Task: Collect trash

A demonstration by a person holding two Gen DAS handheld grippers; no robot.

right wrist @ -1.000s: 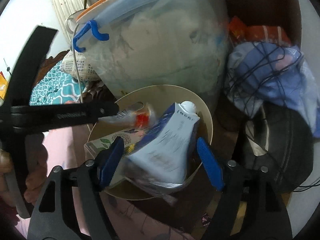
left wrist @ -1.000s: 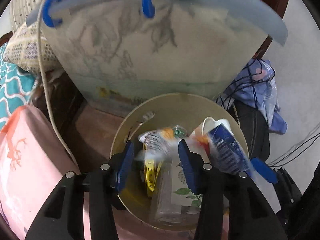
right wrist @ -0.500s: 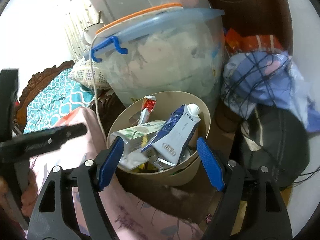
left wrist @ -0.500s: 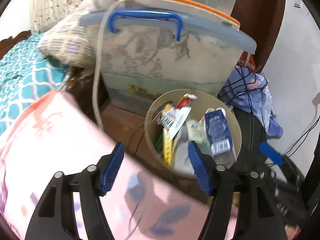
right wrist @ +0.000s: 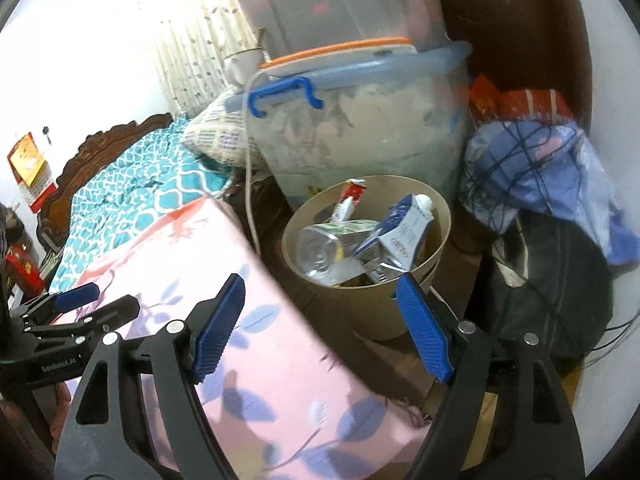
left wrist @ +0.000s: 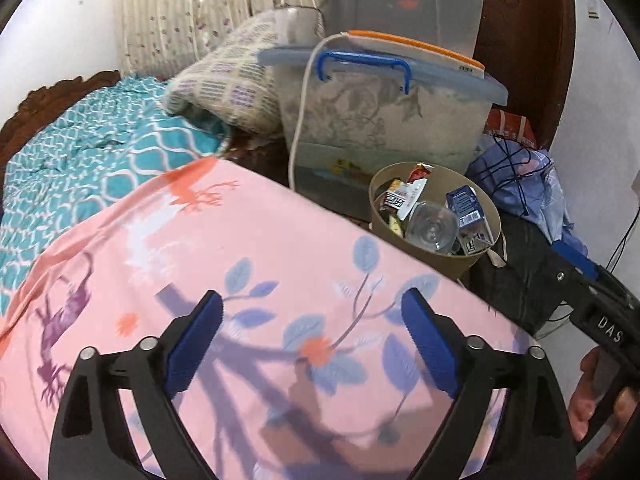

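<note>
Left claw: your left claw (left wrist: 312,340) stands released, wide, its ribbed blue pads (left wrist: 192,344) over the pink blanket (left wrist: 256,248) with nothing between them; its jaws have just been opening.
Right claw: your right claw (right wrist: 320,328) is also released and empty, its grooved blue pads (right wrist: 424,328) just in front of the bin.
Trash bin: a round beige bin (right wrist: 372,312) with smooth matte wall stands on the floor beside the bed, between the blanket and a dark bag (right wrist: 560,280).
Trash: it lies inside the bin. You see a crumpled clear plastic bottle (right wrist: 320,252), a blue and white carton (right wrist: 400,232) with a round white cap, tilted against the rim, and a thin red and white wrapper (right wrist: 350,198) standing up.
Blanket: soft pink cloth, printed with blue leaves and orange flowers.
Behind the bin: a large translucent storage box (left wrist: 384,120) with a blue handle and a grey-blue lid.
Bed: a teal quilt (left wrist: 80,160) with white lattice pattern and a checked pillow (left wrist: 228,84).
</note>
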